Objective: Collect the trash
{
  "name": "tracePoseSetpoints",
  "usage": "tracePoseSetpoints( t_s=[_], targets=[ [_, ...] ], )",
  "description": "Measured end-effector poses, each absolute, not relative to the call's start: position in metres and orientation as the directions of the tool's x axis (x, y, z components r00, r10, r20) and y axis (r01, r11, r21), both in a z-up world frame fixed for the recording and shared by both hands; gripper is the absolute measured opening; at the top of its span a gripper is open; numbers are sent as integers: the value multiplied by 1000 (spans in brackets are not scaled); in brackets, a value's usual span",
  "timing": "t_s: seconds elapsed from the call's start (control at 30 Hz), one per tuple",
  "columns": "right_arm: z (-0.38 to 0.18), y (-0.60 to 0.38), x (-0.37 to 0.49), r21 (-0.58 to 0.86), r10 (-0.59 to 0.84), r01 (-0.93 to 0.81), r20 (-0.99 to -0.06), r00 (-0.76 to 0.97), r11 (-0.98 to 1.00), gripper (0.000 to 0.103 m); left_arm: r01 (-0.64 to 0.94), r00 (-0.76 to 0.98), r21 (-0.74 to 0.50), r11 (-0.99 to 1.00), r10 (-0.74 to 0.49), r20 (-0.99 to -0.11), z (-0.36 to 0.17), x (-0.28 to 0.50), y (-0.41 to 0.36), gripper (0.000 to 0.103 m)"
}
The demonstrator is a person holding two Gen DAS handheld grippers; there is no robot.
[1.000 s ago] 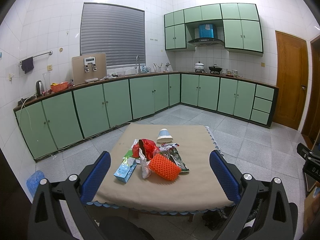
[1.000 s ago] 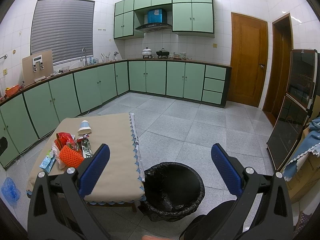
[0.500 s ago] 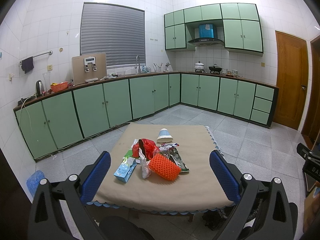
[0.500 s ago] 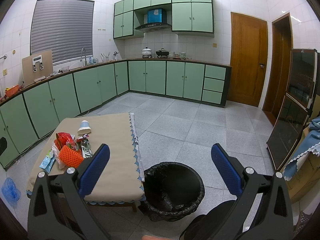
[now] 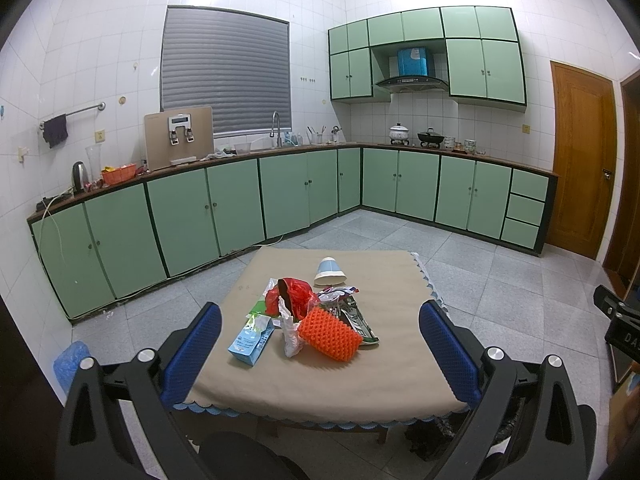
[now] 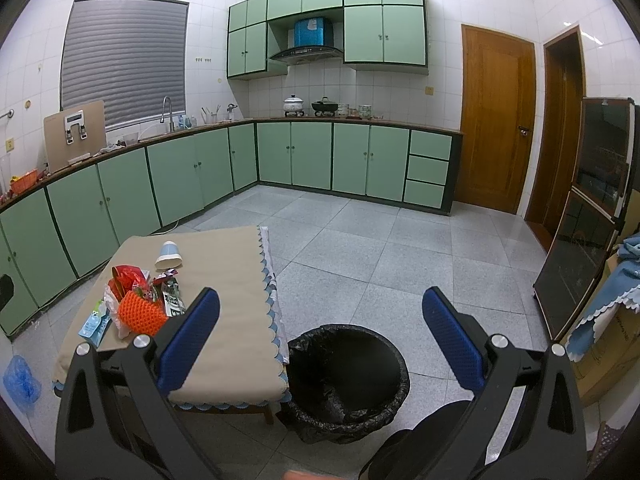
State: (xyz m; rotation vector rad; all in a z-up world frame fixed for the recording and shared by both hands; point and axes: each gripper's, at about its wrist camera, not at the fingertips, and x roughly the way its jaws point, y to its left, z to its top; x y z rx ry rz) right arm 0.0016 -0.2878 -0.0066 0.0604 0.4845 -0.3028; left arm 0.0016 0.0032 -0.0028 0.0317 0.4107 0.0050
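Sitting in loose heap mid-table: orange foam net (image 5: 330, 339), red bag (image 5: 294, 293), blue carton (image 5: 251, 339), foil wrappers (image 5: 352, 312), tipped paper cup (image 5: 329, 272) just behind. Table (image 5: 360, 376) low, cloth-covered. Bin (image 6: 348, 376) with black liner on floor, touching table's right edge.

Left gripper (image 5: 320, 356) spread wide, empty, short of heap. Right gripper (image 6: 320, 344) likewise agape, empty, above bin.

Risks (judgement): pieces overlap, so pinching one may drag neighbours off edge; thin wrappers lie flat, fingers may snag cloth; light foam net may slip; cup could roll.
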Motion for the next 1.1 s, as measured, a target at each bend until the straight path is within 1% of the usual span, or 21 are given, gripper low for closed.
tracePoseSetpoints(
  t_s=[0.6,0.77,0.83,0.97,1.1],
  targets=[
    [-6,-288,4,-12,-263,292,-471,842,956,98,-7,916,46,999,25,-400,-1,5,5,97],
    [-2,-288,2,-20,-264,288,-461,847,957,98,19,917,26,999,-7,-398,-3,7,6,97],
    [-2,-288,3,-16,-259,285,-466,846,958,98,2,919,27,1000,9,-394,-5,6,6,97],
    [-3,-289,6,-17,-257,283,-474,842,959,98,6,919,14,1000,0,-394,-5,6,10,97],
    [-2,-288,9,-3,-223,250,-471,854,968,98,-2,919,33,999,14,-395,-5,6,13,97]
  ],
)
